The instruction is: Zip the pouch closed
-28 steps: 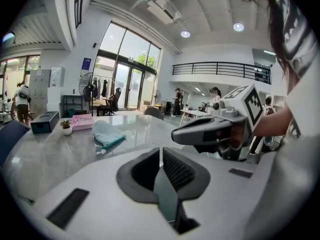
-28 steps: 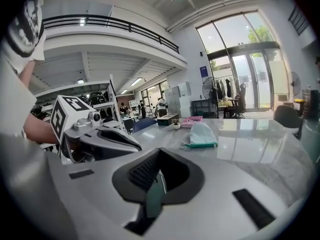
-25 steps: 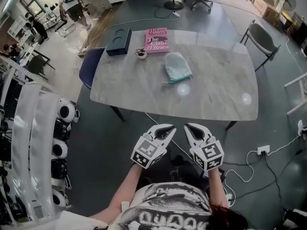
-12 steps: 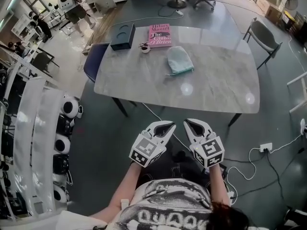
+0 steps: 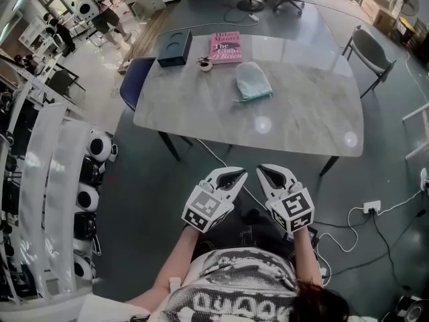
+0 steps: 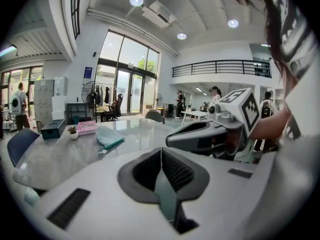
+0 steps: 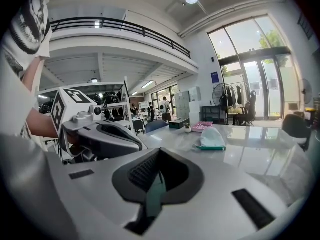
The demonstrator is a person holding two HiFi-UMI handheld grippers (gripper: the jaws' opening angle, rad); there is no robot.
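Jaws clenched, empty: left gripper (image 5: 236, 175), right gripper (image 5: 263, 170) | pouch (image 5: 253, 82) on table (image 5: 295, 113) | pink book (image 5: 226, 47) reads "Hilary Mantel"

Left forearm (image 5: 175, 263) and right forearm (image 5: 305, 255) reach forward side by side. Left claw (image 5: 236, 174) and right claw (image 5: 264, 170) are both closed and empty, tips angled inward.

On the desk (image 5: 301, 123), at about twelve o'clock from me, the pink book (image 5: 226, 47) has white print. Its top line looks like "Hilary Mantel"; the title beneath is too small to read. My shirt (image 5: 241, 294) shows big letters I can't make out. My left tongs (image 5: 236, 176) and right tongs (image 5: 265, 172) bear square markers, no words.
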